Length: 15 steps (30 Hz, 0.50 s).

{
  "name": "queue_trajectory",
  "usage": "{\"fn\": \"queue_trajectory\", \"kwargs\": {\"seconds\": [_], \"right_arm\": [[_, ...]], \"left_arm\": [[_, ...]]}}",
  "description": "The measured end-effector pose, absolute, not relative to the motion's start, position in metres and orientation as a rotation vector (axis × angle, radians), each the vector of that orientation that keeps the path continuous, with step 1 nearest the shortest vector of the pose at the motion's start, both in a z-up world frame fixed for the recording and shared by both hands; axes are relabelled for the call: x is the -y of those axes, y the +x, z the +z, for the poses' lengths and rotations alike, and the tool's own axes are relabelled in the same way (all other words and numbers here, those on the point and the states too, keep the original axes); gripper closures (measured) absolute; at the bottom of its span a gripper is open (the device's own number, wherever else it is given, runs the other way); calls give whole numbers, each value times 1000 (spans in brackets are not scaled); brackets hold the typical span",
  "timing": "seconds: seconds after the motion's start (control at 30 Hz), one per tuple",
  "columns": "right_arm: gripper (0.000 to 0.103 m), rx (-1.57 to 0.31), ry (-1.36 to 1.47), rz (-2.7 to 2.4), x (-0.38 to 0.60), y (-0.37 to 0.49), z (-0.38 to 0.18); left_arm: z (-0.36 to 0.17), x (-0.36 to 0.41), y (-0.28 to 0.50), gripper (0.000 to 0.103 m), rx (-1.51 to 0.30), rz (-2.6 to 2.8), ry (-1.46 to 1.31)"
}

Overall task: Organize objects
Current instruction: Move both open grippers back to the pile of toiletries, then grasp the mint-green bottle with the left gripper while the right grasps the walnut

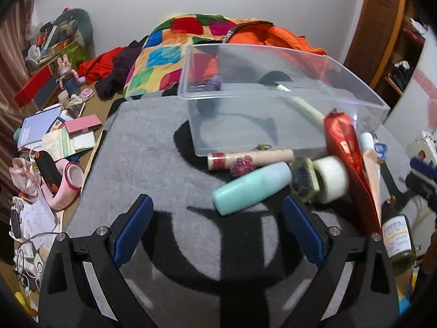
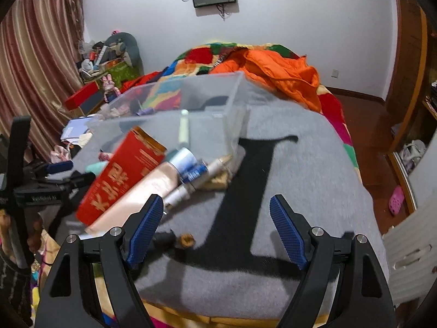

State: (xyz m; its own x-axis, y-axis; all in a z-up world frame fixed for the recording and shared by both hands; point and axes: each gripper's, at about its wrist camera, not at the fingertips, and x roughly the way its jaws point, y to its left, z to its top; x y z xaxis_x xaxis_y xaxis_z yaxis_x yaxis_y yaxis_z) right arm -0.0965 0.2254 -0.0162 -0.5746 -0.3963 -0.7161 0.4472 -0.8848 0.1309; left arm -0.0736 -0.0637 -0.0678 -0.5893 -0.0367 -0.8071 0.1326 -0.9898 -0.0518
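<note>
Our left gripper (image 1: 217, 224) hangs with its jaws spread and nothing between them, over the grey mat (image 1: 142, 158), just short of the mint bottle (image 1: 252, 188) that lies nearest its right pad. Our right gripper (image 2: 217, 227) is likewise spread wide and empty, its left pad close to the peach tube (image 2: 142, 191) and a small cork (image 2: 187, 240) on the mat. Beyond the fingers the pile waits: a red box (image 2: 123, 175), a tape roll (image 1: 331, 179), a green case (image 1: 303, 181), a paper-wrapped roll (image 1: 262, 157), a blue-capped tube (image 2: 191, 166) and a glass bottle (image 1: 396, 237) at the mat's edge. Behind the pile stands the clear bin (image 1: 273, 95), which holds only a pale green stick (image 1: 300, 104) and a small purple thing (image 1: 215, 82). We judge the sorting barely begun: two items are in, and nearly everything still lies outside
</note>
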Motion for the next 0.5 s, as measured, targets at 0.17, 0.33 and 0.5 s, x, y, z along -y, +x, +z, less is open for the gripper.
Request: {"fn": "queue_trajectory", "kwargs": {"seconds": [0.17,0.33,0.5], "right_arm": [[25,-93,1118,-2424,-232,-95,-28],[28,-98,1117,-2386,-232,-89,-33],[43,-165,1102,-2362,-223,-80,-37]], "left_arm": [[-65,65,-86,6,-195,-2731,1373],[-75,58,-101,6,-174,-2726,1432],[-82,50,-98,27,-186,-2759,1460]]}}
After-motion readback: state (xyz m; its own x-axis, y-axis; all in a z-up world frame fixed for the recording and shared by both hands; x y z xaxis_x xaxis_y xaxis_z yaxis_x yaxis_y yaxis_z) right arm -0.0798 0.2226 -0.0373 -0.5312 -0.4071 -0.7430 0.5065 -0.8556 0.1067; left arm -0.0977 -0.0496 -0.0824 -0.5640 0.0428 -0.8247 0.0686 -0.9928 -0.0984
